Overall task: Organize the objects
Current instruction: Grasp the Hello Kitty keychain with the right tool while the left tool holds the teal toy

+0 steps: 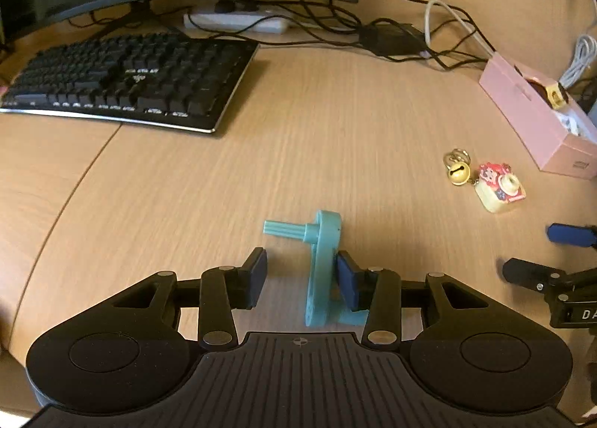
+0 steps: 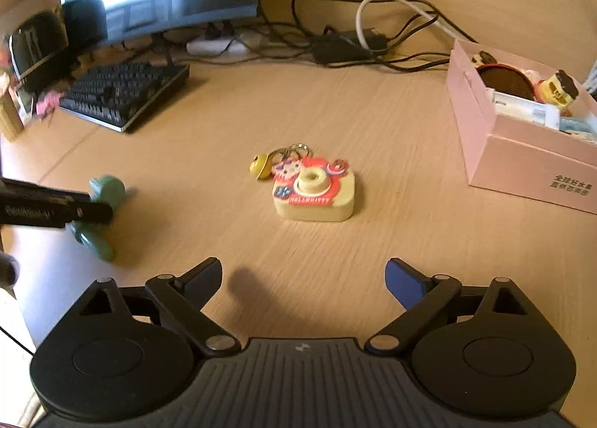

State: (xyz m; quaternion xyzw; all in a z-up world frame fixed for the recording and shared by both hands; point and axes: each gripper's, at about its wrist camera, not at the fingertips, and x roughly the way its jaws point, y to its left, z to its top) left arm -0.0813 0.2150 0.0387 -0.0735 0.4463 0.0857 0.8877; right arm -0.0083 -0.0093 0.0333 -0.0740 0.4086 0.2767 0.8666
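Desk (image 1: 335, 129): only right wrist shows pink box (image 2: 485, 152) contents.

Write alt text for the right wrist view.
The right gripper, jaws wide open and empty, points at a cream and red camera-shaped keychain with a gold bell on a wooden desk. A pink box stands right; a keyboard far left.
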